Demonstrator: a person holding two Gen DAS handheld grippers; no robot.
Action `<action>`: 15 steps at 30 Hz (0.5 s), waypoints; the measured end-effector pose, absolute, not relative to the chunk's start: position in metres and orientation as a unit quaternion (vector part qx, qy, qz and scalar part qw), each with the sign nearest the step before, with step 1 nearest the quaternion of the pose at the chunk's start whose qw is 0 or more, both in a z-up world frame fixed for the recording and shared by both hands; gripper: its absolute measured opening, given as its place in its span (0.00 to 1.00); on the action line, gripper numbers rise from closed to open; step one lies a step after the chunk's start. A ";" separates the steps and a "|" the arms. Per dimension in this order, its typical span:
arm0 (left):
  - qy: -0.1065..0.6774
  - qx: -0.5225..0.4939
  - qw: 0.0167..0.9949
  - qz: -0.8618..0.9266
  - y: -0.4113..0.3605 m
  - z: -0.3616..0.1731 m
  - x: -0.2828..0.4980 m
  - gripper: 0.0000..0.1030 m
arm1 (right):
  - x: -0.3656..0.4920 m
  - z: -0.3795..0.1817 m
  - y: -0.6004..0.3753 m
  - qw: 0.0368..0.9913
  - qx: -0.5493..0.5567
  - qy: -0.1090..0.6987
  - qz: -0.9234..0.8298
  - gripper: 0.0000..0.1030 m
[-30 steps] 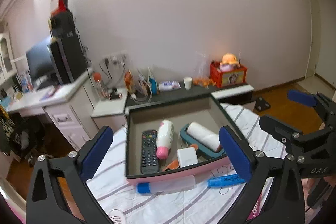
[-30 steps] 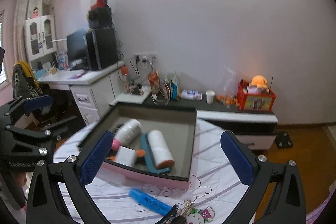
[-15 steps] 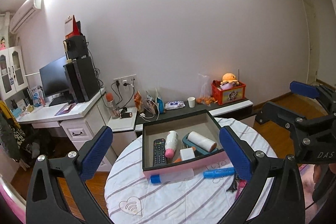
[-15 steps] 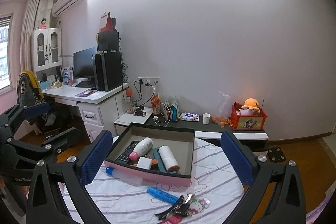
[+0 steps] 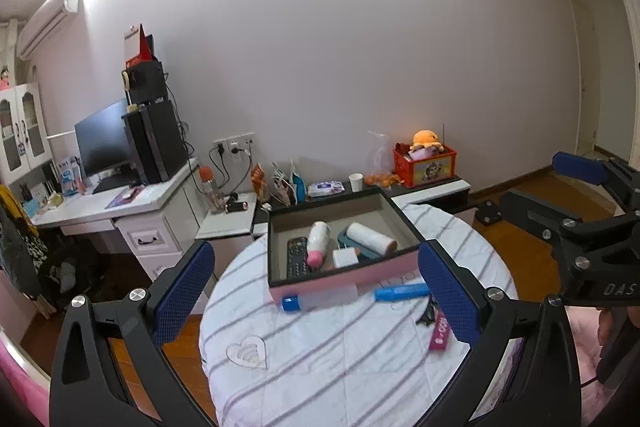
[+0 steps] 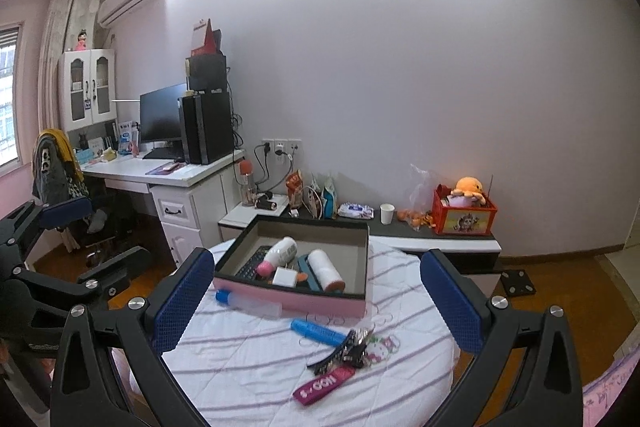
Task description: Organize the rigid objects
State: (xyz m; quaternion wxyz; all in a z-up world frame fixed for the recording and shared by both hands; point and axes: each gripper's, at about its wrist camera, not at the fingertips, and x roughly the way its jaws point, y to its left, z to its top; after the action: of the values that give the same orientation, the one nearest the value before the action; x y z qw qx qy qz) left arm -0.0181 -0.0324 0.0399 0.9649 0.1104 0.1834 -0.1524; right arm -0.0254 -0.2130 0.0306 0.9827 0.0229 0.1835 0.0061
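A round table (image 6: 248, 359) under a white cloth with grey stripes carries the things. At its far side sits a pink box (image 6: 320, 301) with a dark rim, open at the top. Just in front of the box, touching its near wall, lies a clear tube with a blue cap (image 6: 248, 302). Near it to the right lies a blue marker (image 6: 318, 331), and beside that a bunch of keys (image 6: 352, 347) with a magenta tag (image 6: 324, 385) and a cartoon charm.
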 end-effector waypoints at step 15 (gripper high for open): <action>0.252 0.107 0.950 -0.153 -0.034 -0.015 -0.015 1.00 | -0.023 -0.026 -0.217 0.966 0.041 0.255 -0.009 1.00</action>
State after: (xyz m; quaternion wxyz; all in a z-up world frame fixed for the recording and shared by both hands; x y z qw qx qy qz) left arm -0.0150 -0.0339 -0.0147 0.9496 0.1066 0.2523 -0.1526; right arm -0.0232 -0.2166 -0.0262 0.9662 0.0406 0.2545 -0.0086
